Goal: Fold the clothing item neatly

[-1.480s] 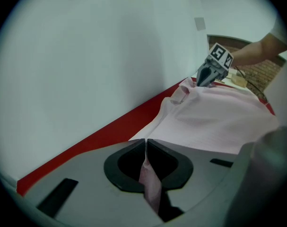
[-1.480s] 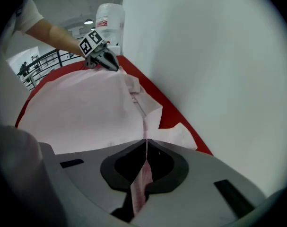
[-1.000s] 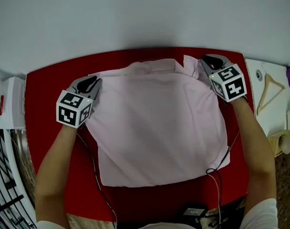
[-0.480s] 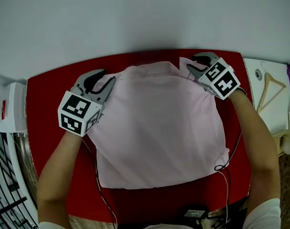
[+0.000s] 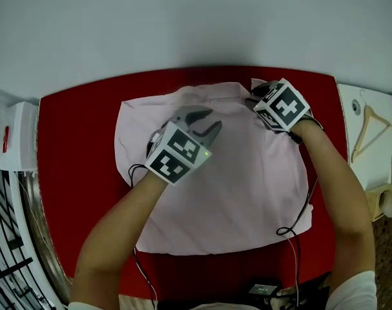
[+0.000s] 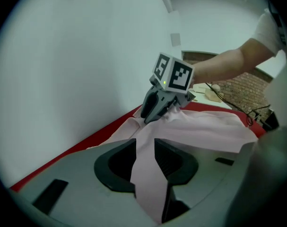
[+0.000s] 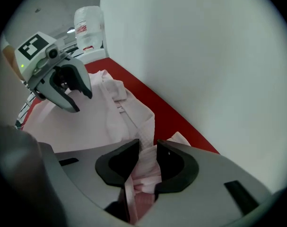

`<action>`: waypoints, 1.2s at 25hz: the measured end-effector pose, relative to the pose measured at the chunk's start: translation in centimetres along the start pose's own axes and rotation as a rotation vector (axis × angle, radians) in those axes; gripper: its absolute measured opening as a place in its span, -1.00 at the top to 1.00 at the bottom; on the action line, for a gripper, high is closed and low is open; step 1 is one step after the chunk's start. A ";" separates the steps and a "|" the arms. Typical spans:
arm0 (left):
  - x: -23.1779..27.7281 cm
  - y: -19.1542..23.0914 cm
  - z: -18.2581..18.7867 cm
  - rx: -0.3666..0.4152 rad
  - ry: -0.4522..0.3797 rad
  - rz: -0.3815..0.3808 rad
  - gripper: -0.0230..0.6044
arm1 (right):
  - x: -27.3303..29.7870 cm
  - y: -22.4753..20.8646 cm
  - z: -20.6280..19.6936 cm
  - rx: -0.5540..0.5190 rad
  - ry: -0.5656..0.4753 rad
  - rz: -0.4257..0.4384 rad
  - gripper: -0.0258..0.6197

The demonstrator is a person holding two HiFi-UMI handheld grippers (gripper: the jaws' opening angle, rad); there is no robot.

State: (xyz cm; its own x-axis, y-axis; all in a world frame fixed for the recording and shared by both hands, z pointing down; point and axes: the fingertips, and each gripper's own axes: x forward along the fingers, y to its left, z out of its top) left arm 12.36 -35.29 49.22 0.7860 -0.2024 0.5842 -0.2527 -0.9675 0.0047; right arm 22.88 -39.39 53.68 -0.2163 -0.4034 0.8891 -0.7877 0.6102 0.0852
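As its jaws had just opened, the left hand-held gripper (image 5: 210, 120) hung released over the middle of the pink shirt (image 5: 247, 173). The cloth showed through the gap between the jaws and was not pinched. The right hand-held gripper (image 5: 256, 95) had also just opened and was slack. It pointed steeply down at the shirt's far right corner, where a rumpled fold stood between its jaws.

The shirt lay spread flat on the red surface (image 5: 79, 147), its collar end at the far edge, close under the pale wall (image 5: 183, 24). To the left a broad strip of bare red was free, and to the right only a narrow one. A thin strip along the near edge was crossed by black cables (image 5: 292, 228).

Beyond the right edge a wooden hanger (image 5: 369, 131) lay on a white top. Beyond the left edge stood a white container (image 5: 18, 141) with a red label too blurred to read. The cubes on the grippers bore only black-and-white squares.
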 end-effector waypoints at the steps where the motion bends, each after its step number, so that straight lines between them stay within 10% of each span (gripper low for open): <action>1: 0.1 -0.1 0.0 0.002 0.002 -0.004 0.58 | -0.1 -0.2 -0.2 0.021 -0.004 -0.002 0.59; 30: 1.9 -0.8 0.5 -0.029 0.004 -0.054 0.58 | -4.2 -0.4 1.1 0.160 -0.188 -0.027 0.81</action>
State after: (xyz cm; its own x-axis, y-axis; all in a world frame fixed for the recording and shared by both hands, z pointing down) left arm 14.30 -34.96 49.91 0.7966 -0.1494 0.5857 -0.2264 -0.9722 0.0599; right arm 23.41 -38.68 49.39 -0.2854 -0.5472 0.7869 -0.8726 0.4879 0.0228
